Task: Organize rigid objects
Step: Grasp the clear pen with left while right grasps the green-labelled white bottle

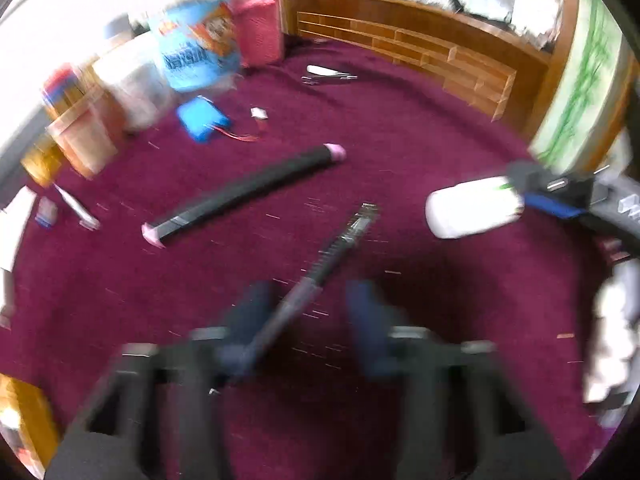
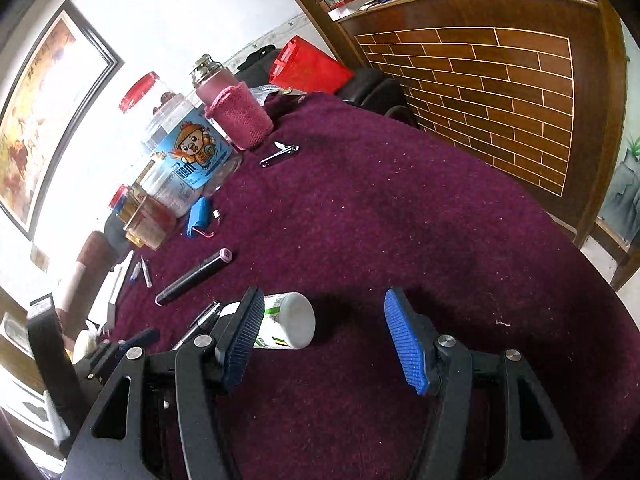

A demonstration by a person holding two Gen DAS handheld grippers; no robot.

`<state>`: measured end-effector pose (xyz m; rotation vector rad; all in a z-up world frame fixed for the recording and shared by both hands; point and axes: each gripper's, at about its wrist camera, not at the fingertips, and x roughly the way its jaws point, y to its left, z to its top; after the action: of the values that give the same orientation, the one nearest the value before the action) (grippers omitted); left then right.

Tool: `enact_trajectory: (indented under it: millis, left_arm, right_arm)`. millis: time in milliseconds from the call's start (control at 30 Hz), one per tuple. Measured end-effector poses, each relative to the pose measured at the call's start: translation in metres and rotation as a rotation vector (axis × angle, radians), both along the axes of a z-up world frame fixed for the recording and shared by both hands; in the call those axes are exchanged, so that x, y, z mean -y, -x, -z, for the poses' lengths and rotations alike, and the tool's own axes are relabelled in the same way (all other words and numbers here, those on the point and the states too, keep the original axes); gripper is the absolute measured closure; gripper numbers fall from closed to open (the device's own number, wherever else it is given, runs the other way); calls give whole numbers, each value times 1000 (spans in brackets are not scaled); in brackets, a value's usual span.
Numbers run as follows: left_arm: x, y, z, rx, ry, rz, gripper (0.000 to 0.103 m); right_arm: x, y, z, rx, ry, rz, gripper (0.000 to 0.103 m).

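Lying on fuzzy maroon cloth (image 2: 400, 200): slim dark pen (image 1: 336, 248), between the blurred left gripper's (image 1: 308, 320) ribbed blue pads, grip unclear; right gripper (image 2: 324, 336) is gaping beside 1 smooth white bottle (image 2: 290, 320).

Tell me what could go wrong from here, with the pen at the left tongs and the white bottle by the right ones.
1. The pen lies slanted between the left tongs, close to one pad only; closing could pivot it or flick it out.
2. The white bottle lies on its side at one finger of the open right tongs, not between them; a nudge might roll it away.
3. Both tongs work close together and might collide.
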<state>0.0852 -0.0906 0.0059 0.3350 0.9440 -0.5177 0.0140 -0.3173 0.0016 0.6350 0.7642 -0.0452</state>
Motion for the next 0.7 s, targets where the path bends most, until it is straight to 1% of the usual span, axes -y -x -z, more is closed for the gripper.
enact_trajectory:
  millis: [33,67,100,267,367,433,500,533,567,600,633,667,700]
  left_arm:
    - [-1,3,-2,-29,27,2,91]
    - [-1,7,-3,-25,19,4,95]
    - [-1,13,-3,-25,13,14,96]
    - [-16,40,-6,-77,37,15,96]
    - [-19,47,-7,-76,25,-9,95]
    - [-13,40,-6,-67,16,-28,85]
    - [-6,32,-4,-48,19,-50,51]
    - [-2,27,-2,-35,21,-61,49]
    - [2,23,0,-20,24,-67,50]
    - [3,20,1,-17,42,-65,60]
    - [2,17,1,-24,56,-74,95]
    - [1,17,-1,-28,63,-81,97]
    - [0,19,-3,-50,81,-69,98]
  right_arm:
    - [0,0,1,-5,3,-1,46]
    - [0,-1,1,-9,6,0,45]
    - [0,-1,2,-14,10,3,46]
    - [-2,-1,2,-11,23,4,46]
    - [-3,-1,1,-11,25,3,45]
    - [-3,-1,1,-11,26,4,45]
    - [-3,-1,1,-10,27,4,44]
    - [-3,-1,1,-10,27,4,44]
    - [-3,-1,1,-9,27,4,44]
    - [-3,-2,2,-8,29,4,44]
    - [-3,-2,2,-6,32,2,43]
    - [-4,-2,2,-5,35,1,43]
    - [-4,-3,2,-4,38,0,42]
